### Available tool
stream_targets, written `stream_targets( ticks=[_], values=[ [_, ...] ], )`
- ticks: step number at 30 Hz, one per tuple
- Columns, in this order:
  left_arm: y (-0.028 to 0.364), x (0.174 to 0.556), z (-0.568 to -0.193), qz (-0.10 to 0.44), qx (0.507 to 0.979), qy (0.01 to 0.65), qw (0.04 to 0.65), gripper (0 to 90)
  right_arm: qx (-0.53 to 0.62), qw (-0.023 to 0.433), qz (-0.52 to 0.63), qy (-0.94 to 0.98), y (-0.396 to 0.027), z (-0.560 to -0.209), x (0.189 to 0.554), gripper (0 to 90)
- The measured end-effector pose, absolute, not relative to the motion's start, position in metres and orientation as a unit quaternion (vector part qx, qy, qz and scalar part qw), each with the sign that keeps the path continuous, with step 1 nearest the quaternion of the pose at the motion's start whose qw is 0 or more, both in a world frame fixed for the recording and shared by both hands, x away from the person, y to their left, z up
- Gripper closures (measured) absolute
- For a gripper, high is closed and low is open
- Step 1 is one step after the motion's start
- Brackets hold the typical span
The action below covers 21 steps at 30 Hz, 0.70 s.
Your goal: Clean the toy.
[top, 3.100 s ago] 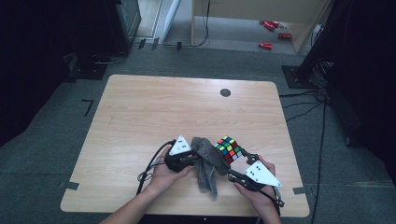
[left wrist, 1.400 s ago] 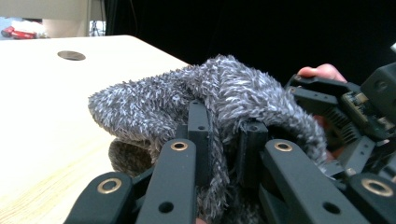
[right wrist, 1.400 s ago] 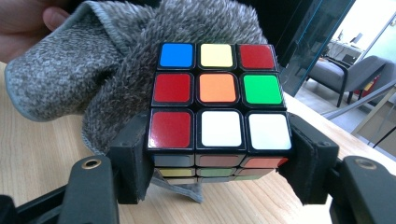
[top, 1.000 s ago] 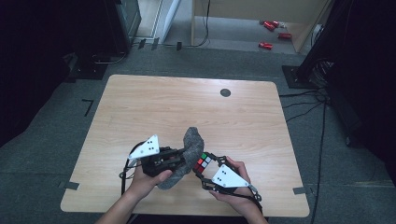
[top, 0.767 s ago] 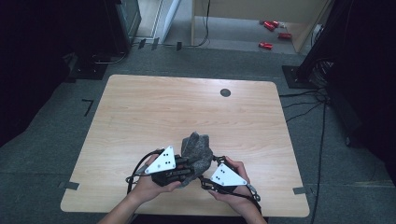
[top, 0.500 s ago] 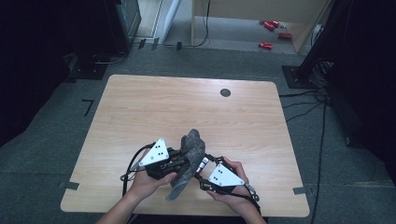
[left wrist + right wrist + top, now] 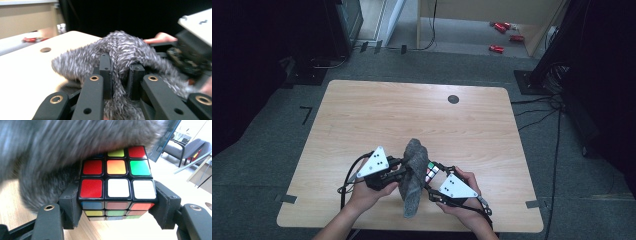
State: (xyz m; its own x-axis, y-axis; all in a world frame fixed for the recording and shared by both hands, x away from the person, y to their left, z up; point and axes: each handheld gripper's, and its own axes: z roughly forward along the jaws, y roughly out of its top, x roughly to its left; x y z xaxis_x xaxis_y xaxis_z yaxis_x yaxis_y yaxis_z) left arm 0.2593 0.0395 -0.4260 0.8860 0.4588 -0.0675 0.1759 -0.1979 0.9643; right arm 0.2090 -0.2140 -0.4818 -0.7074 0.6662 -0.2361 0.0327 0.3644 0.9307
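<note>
A grey furry cloth [image 7: 413, 176] hangs between my two hands near the table's front edge. My left gripper [image 7: 399, 172] is shut on the cloth [image 7: 117, 57], whose fur bulges out around the black jaws. My right gripper [image 7: 430, 176] is shut on a colourful puzzle cube [image 7: 116, 187], one pad on each side of it. The cloth [image 7: 62, 147] drapes over the cube's top and far face. In the high view the cube [image 7: 432, 172] peeks out just right of the cloth.
The wooden table [image 7: 412, 115] has a round cable hole [image 7: 453, 99] at the back right. Cables trail from both grippers by the front edge. Red objects [image 7: 497, 48] lie on the floor beyond the table.
Both grippers came from the table's right part toward its front middle. The cloth has been moving against the cube, with the left gripper shifting slightly back and forth.
</note>
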Motion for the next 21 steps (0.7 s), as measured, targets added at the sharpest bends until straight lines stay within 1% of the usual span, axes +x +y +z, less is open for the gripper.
stream_targets(
  ticks=[2,3,4,7,11,14,16,18,21],
  values=[
    [0.043,0.263,-0.428,0.144,0.765,0.235,0.582,80.1,0.228,0.308,0.521,0.762,-0.216,-0.48,0.209,34.8],
    [0.044,0.265,-0.43,0.146,0.765,0.249,0.576,80.8,0.229,0.307,0.526,0.76,-0.216,-0.479,0.209,34.8],
    [0.045,0.268,-0.433,0.132,0.764,0.26,0.576,81.2,0.228,0.306,0.531,0.756,-0.217,-0.478,0.209,34.8],
    [0.041,0.272,-0.44,0.095,0.775,0.255,0.571,81.2,0.225,0.307,0.539,0.751,-0.216,-0.475,0.207,34.8],
    [0.038,0.274,-0.446,0.085,0.778,0.263,0.564,81.1,0.221,0.31,0.534,0.755,-0.215,-0.475,0.205,34.8],
    [0.038,0.275,-0.449,0.095,0.787,0.267,0.549,80.9,0.222,0.311,0.538,0.752,-0.217,-0.474,0.205,34.8],
    [0.04,0.275,-0.448,0.082,0.779,0.269,0.561,80.9,0.222,0.312,0.539,0.751,-0.216,-0.473,0.204,34.8],
    [0.041,0.273,-0.444,0.073,0.769,0.256,0.581,80.9,0.22,0.309,0.542,0.75,-0.217,-0.473,0.205,34.7],
    [0.042,0.267,-0.437,0.057,0.756,0.215,0.615,79.8,0.221,0.307,0.538,0.753,-0.216,-0.475,0.205,34.7]
  ],
)
